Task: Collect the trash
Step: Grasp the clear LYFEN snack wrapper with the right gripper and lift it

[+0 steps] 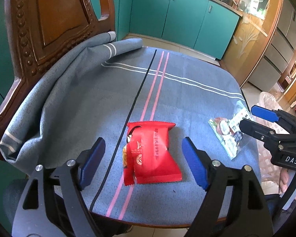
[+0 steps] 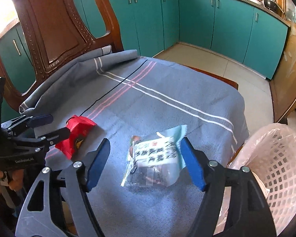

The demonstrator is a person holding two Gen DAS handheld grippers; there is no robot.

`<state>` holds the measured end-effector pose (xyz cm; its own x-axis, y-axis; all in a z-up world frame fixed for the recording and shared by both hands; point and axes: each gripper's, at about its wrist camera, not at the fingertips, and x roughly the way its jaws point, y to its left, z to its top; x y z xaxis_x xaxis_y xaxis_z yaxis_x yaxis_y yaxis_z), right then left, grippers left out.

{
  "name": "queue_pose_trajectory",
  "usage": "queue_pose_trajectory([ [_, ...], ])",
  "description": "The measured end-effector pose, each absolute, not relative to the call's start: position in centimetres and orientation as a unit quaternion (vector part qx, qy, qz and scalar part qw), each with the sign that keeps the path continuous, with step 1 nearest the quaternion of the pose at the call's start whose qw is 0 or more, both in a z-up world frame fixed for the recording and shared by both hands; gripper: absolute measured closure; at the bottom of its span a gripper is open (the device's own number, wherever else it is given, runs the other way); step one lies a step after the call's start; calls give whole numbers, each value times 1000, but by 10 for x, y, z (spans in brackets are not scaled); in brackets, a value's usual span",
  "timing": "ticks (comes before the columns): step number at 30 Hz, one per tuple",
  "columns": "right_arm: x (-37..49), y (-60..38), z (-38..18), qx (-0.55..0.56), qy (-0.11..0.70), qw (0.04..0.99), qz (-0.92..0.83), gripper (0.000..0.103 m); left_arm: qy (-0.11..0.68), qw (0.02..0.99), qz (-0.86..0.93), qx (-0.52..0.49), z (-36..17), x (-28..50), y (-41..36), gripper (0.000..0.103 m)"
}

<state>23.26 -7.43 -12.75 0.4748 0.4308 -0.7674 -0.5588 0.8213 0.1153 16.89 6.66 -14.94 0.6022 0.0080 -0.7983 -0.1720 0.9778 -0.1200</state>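
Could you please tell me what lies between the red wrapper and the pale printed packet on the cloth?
Only bare blue-grey cloth separates the red plastic wrapper from the pale printed plastic packet; the right wrist view shows this best.

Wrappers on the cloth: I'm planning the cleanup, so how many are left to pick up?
2. The red wrapper lies between the left claw's open fingers; the clear printed wrapper lies between the right claw's, nearer the basket. None visibly hidden.

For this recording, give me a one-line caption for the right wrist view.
Open right hand-held gripper straddles a pale snack wrapper on blue cloth, lined bin alongside.
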Motion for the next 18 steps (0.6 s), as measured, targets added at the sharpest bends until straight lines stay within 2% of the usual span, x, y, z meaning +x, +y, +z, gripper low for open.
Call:
queue_pose_trajectory([
  [18, 233, -93, -122, -48, 408, 876, 253, 29, 436, 892, 61, -104, -145, 162, 73, 19],
])
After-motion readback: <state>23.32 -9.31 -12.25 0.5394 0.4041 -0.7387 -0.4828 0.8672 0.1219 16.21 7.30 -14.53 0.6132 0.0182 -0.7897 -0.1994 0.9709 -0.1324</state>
